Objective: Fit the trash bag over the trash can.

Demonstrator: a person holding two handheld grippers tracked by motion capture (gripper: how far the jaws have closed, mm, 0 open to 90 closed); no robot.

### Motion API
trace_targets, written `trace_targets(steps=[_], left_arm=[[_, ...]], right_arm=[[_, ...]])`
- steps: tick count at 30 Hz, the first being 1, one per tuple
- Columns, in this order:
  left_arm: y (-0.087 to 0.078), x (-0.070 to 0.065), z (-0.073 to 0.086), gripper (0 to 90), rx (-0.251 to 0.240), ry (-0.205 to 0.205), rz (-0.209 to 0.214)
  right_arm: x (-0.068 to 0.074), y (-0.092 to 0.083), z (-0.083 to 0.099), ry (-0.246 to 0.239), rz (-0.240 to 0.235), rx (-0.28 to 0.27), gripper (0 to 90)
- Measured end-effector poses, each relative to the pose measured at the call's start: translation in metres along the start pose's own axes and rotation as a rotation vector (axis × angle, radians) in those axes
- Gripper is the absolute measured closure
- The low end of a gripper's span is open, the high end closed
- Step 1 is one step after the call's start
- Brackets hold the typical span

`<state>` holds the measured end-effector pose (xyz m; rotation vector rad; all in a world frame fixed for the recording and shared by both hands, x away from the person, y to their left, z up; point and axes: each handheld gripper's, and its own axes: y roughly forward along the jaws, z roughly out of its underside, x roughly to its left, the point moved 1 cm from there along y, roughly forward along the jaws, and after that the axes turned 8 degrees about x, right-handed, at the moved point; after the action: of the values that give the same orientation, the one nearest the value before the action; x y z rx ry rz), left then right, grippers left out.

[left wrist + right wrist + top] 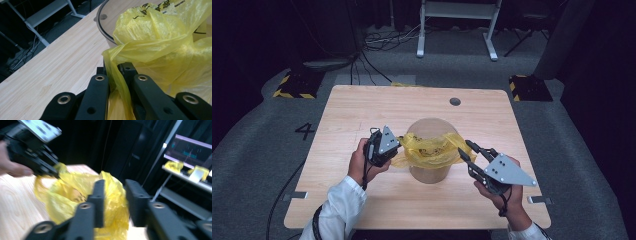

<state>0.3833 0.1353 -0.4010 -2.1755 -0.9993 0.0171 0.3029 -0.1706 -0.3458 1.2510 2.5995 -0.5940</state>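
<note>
Left claw [115,75] pinching yellow bag [160,42] over bin [429,172], right claw [468,150] spread, wooden table [362,110], dark room.

A light wooden table [362,115] with rounded corners stands on grey carpet. Near its middle sits a round, clear-walled bin [428,170], with a yellow plastic bag [432,150] draped over its rim. A small dark round hole [455,101] marks the tabletop toward the far edge.
</note>
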Motion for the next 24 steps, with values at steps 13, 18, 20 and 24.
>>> trace_targets(steps=[13,18,20,24], left_arm=[[0.006,0.01,-0.001,64.9,-0.041,-0.078,-0.014],[0.004,0.016,-0.002,62.1,-0.084,-0.1,0.018],[0.005,0.018,-0.004,62.6,-0.091,-0.097,0.024],[0.007,0.02,-0.004,60.0,-0.135,-0.119,0.027]], right_arm=[[-0.065,0.082,0.046,0.203,-0.06,0.285,89.1],[-0.069,0.095,0.058,0.237,-0.077,0.308,89.2],[-0.069,0.1,0.06,0.248,-0.101,0.309,89.2],[-0.069,0.109,0.063,0.232,-0.14,0.302,89.5]])
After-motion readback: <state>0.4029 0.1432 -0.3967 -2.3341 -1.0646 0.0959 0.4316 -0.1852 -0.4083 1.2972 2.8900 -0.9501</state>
